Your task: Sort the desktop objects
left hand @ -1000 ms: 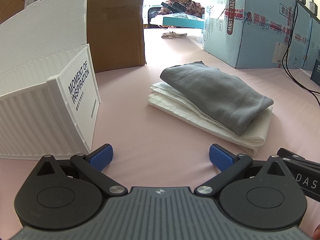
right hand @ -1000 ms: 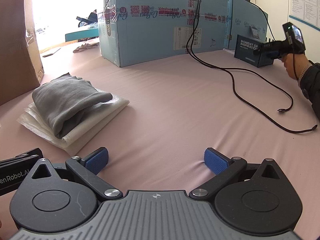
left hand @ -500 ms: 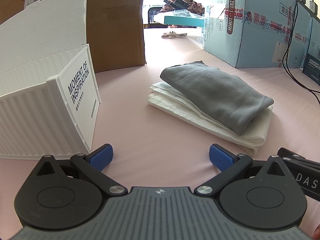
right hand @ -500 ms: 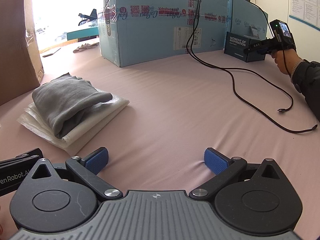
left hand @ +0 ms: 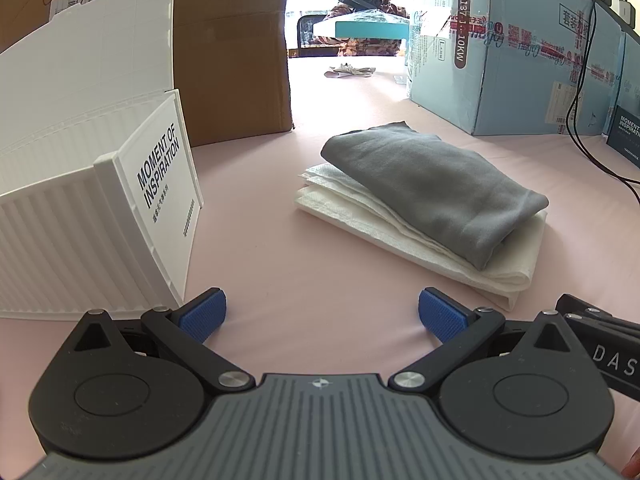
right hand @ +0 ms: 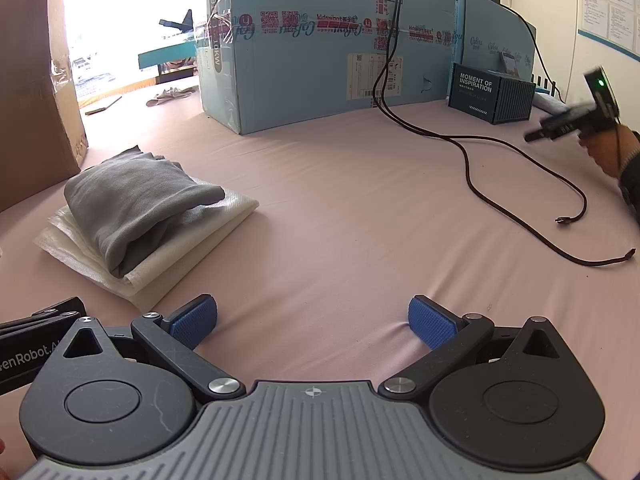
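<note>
A folded grey cloth (left hand: 436,184) lies on a stack of white cloths (left hand: 404,236) on the pink table (left hand: 320,276); both also show in the right wrist view, the grey cloth (right hand: 136,200) on the white stack (right hand: 192,248). A white ribbed storage box (left hand: 96,216) with its lid raised stands at the left. My left gripper (left hand: 322,314) rests low on the table, open and empty, short of the cloths. My right gripper (right hand: 312,320) is open and empty too, right of the stack.
A brown carton (left hand: 232,44) and large blue cartons (right hand: 332,40) line the back. A dark blue ribbed box (right hand: 492,94) sits at the far right, a black cable (right hand: 480,176) trails across the table. Another person's hand with a gripper (right hand: 576,116) hovers at the right edge. A person sits behind the table (left hand: 372,4).
Both my grippers have stayed still and open. The other person's hand-held gripper at the right has drawn back from the dark blue box, which now stands uncovered.
</note>
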`<action>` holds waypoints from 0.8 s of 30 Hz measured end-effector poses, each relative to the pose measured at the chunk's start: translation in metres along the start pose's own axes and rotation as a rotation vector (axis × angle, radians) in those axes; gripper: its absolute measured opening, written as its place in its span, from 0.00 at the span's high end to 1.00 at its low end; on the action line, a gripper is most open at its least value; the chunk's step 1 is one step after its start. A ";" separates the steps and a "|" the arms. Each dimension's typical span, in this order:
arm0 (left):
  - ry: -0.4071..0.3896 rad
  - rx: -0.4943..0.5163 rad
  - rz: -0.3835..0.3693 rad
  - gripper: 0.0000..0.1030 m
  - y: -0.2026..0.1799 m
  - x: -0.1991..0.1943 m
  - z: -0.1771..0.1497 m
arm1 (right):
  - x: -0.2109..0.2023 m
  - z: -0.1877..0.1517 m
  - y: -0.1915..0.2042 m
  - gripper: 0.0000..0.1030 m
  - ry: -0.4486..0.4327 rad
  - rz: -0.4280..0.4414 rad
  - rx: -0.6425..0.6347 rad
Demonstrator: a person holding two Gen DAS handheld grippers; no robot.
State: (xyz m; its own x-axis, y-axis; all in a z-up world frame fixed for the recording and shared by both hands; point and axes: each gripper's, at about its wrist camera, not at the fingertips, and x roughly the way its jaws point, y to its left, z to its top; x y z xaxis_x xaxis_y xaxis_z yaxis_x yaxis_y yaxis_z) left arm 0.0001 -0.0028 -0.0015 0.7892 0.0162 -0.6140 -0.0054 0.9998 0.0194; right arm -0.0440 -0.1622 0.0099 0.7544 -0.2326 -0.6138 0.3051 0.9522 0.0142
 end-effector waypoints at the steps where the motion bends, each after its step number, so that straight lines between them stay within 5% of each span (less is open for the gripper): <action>1: 0.000 -0.001 -0.001 0.00 0.000 0.000 0.000 | 0.000 0.000 0.000 0.00 0.000 0.000 0.000; 13: -0.008 -0.023 -0.021 0.00 0.004 -0.002 0.000 | -0.002 -0.002 -0.005 0.00 -0.010 0.025 0.020; 24: -0.090 -0.026 -0.152 0.00 0.004 -0.022 -0.001 | -0.019 -0.005 -0.042 0.00 -0.108 0.371 0.238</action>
State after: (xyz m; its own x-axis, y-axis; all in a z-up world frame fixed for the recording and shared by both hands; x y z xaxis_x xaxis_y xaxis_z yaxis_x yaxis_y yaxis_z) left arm -0.0175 0.0011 0.0115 0.8340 -0.1350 -0.5350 0.1031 0.9907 -0.0892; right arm -0.0745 -0.1967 0.0171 0.8903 0.0847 -0.4475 0.1181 0.9060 0.4066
